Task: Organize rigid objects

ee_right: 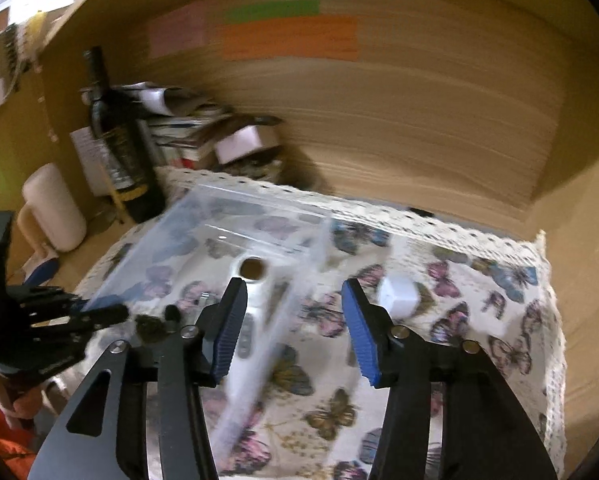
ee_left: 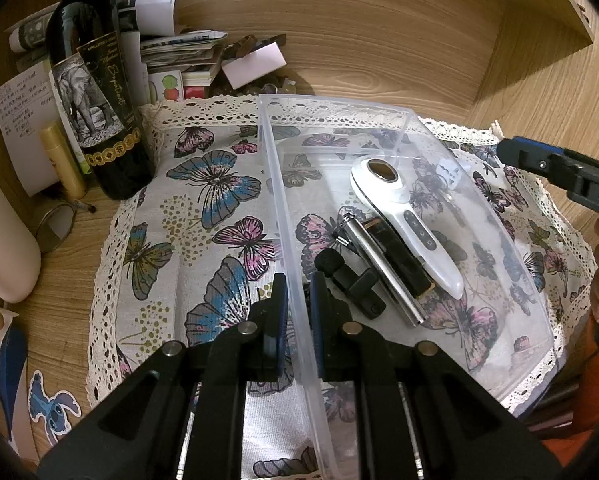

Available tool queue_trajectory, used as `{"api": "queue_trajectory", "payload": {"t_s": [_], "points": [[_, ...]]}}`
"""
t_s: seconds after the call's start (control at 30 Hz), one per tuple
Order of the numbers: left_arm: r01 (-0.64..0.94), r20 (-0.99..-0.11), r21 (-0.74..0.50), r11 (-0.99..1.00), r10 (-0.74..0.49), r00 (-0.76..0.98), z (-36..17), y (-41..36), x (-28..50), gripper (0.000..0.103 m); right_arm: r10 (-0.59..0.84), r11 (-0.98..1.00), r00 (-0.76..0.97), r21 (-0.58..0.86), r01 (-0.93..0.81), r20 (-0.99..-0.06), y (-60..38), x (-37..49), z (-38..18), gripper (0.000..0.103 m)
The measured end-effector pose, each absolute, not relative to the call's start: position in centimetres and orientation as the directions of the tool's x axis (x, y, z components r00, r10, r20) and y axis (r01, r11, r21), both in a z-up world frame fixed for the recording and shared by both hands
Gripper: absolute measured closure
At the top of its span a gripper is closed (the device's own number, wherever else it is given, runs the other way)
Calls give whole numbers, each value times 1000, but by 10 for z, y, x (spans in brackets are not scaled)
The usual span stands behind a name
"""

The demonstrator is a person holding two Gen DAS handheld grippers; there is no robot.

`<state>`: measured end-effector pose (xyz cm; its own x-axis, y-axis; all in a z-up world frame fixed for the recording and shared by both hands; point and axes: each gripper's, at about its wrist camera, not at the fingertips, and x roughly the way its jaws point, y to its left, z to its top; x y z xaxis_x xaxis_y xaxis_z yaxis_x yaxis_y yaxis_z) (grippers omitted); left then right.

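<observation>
A clear plastic bin [ee_left: 335, 116] sits on a butterfly-print cloth [ee_left: 203, 208]. Inside lie a white handheld device [ee_left: 407, 224], a black bar [ee_left: 399, 256], a silver cylinder [ee_left: 383, 272] and a small black microphone clip [ee_left: 351, 284]. My left gripper [ee_left: 298, 308] is shut on the bin's left wall. My right gripper [ee_right: 295, 332] is open and empty above the cloth, its left finger over the bin's right wall [ee_right: 283, 320]. A small white box [ee_right: 397, 296] lies on the cloth right of the bin. The right gripper's finger [ee_left: 539, 160] shows at the left view's right edge.
A dark wine bottle [ee_left: 99, 100] stands at the back left beside a gold tube [ee_left: 63, 160], stacked papers [ee_left: 179, 52] and a white container [ee_left: 3, 240]. Wooden walls [ee_left: 379, 40] enclose the desk behind and to the right. The right wrist view is motion-blurred.
</observation>
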<state>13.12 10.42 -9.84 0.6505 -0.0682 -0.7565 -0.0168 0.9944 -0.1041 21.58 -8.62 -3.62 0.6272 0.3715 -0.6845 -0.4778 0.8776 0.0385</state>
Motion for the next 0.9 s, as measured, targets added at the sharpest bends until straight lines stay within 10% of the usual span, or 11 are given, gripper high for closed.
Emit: {"api": "queue_trajectory", "payload": {"t_s": [0.9], "points": [[-17, -757, -102, 995, -67, 650, -99, 103, 131, 92, 210, 917, 477, 3, -399, -853, -94, 288, -131, 60]]}}
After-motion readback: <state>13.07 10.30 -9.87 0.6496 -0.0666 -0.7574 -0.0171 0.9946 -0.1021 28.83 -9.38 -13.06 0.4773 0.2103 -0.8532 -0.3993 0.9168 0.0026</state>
